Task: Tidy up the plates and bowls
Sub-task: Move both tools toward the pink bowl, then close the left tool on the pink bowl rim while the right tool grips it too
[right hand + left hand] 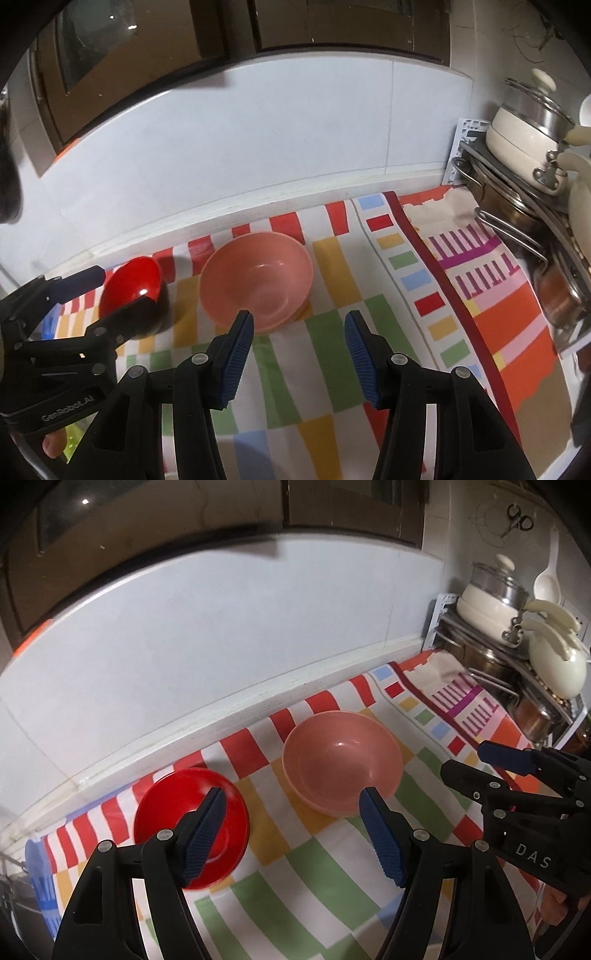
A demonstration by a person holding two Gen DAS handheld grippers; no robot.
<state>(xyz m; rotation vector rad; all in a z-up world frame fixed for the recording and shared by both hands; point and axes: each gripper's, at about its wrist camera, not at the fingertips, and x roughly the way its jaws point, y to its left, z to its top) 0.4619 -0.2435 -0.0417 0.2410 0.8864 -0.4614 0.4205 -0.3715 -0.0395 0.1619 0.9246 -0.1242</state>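
Observation:
A pink bowl (341,762) (256,280) stands upright on the striped cloth (314,878) (332,332) near the back wall. Left of it sits a glossy red dish (190,827) (131,284). My left gripper (293,794) is open above the cloth, one finger in front of the red dish and the other in front of the pink bowl's near rim, with nothing between them. My right gripper (300,315) is open and empty too, its left fingertip in front of the pink bowl's near edge. Each gripper shows in the other's view: right gripper (465,758), left gripper (127,288).
A metal rack (480,642) (491,221) at the right holds cream pots (524,144) and steel pans. The white tiled wall (221,627) runs close behind the dishes. A blue object (40,878) lies at the cloth's left end. Scissors (517,518) hang on the wall.

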